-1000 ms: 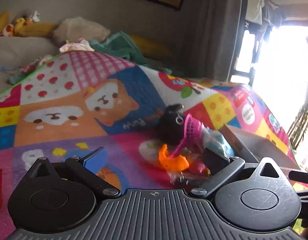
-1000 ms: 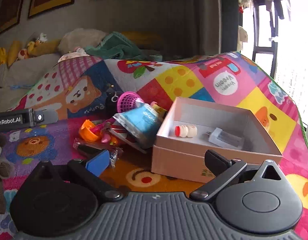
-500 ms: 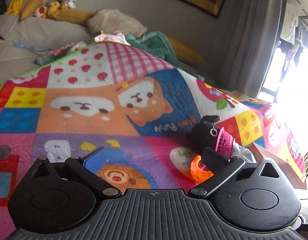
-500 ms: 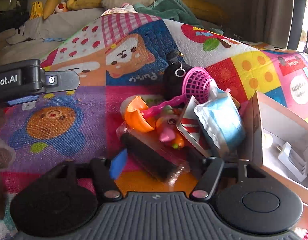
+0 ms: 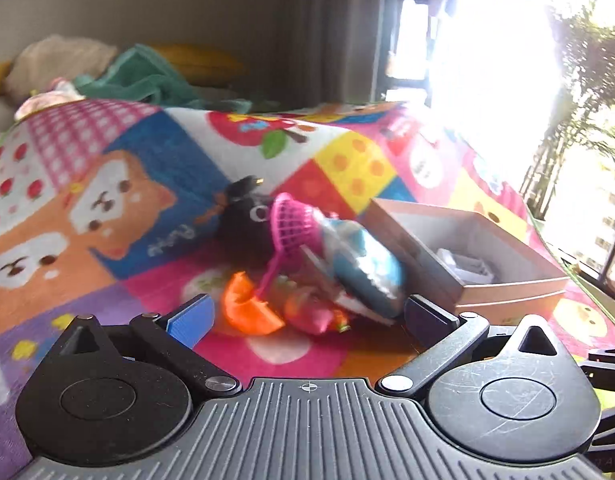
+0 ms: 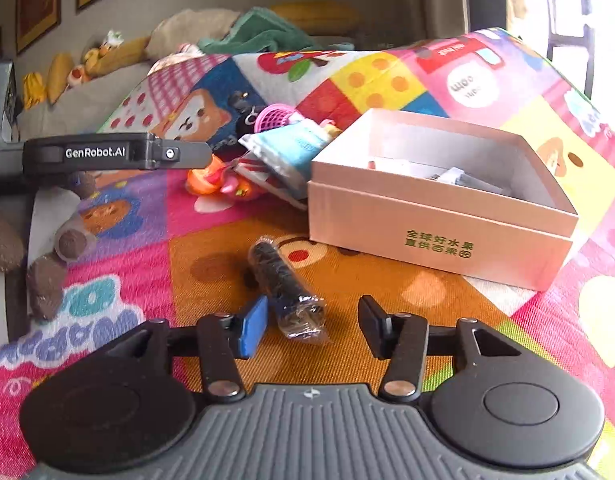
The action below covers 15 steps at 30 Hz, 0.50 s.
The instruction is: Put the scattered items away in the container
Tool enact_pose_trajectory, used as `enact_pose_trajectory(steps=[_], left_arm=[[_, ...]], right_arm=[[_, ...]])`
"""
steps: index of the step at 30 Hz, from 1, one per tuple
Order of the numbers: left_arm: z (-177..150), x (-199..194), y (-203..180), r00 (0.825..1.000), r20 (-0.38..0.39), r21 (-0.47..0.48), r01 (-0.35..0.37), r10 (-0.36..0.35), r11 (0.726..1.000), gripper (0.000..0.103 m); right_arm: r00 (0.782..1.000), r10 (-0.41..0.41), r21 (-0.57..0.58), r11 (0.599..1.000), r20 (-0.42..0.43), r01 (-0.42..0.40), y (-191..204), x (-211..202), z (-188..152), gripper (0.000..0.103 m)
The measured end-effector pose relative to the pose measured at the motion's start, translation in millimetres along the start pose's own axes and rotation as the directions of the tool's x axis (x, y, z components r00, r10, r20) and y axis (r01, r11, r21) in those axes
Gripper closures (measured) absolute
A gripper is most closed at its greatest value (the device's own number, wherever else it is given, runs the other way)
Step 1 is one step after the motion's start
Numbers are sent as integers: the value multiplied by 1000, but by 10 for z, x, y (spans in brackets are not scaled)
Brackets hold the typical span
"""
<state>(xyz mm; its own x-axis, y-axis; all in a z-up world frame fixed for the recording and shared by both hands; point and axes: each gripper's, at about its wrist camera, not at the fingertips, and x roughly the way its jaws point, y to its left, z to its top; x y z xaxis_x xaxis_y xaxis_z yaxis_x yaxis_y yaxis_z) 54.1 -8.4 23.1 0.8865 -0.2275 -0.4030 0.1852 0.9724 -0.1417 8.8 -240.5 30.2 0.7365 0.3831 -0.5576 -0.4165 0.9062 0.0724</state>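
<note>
A pink cardboard box (image 6: pixel 439 216) sits open on the colourful play mat, with small white items inside; it also shows in the left wrist view (image 5: pixel 479 264). Left of it lies a pile: a black plush (image 5: pixel 243 224), a pink net scoop (image 5: pixel 293 220), a blue packet (image 5: pixel 367 264) and an orange toy piece (image 5: pixel 245 312). A black wrapped roll (image 6: pixel 287 288) lies on the mat, apart from the pile, between the open jaws of my right gripper (image 6: pixel 311 324); they do not touch it. My left gripper (image 5: pixel 311 312) is open and empty, just before the pile.
The left gripper's arm (image 6: pixel 107 154) reaches across the left of the right wrist view, with the person's hand (image 6: pixel 47 264) below it. Pillows, a green cloth (image 6: pixel 259 34) and soft toys lie at the mat's far edge. A bright window stands on the right.
The black wrapped roll has come out of the pile and now lies alone on the mat. My right gripper has pulled back from the pile. My left gripper has swung right toward the pile and box.
</note>
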Motion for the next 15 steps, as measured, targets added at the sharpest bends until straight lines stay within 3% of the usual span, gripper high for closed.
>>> enact_pose_trajectory(steps=[1, 2, 6, 7, 8, 9, 13, 15], left_arm=[[46, 69, -58, 1000, -9, 1, 6, -6, 1000, 0], [100, 163, -115, 1000, -21, 3, 14, -14, 1000, 0], [219, 497, -271, 998, -56, 18, 8, -7, 1000, 1], [234, 561, -279, 998, -63, 10, 1, 0, 1000, 10], [242, 620, -274, 997, -76, -3, -6, 6, 1000, 38], [245, 668, -261, 996, -91, -17, -10, 8, 1000, 48], [227, 702, -264, 997, -78, -3, -3, 3, 1000, 52], [237, 706, -299, 997, -75, 33, 8, -5, 999, 66]], right_arm=[[1000, -4, 30, 1000, 26, 3, -51, -15, 8, 37], [999, -5, 46, 999, 39, 3, -78, -25, 8, 33], [997, -2, 69, 998, 76, -4, -115, -51, 6, 23], [997, -1, 72, 997, 79, -5, -121, -50, 7, 22], [997, 0, 77, 997, 80, -6, -127, -51, 9, 21], [997, 1, 83, 997, 81, -8, -134, -49, 10, 21], [997, 6, 103, 995, 73, -13, -157, -32, 12, 19], [998, 7, 103, 995, 64, -13, -152, -24, 10, 19]])
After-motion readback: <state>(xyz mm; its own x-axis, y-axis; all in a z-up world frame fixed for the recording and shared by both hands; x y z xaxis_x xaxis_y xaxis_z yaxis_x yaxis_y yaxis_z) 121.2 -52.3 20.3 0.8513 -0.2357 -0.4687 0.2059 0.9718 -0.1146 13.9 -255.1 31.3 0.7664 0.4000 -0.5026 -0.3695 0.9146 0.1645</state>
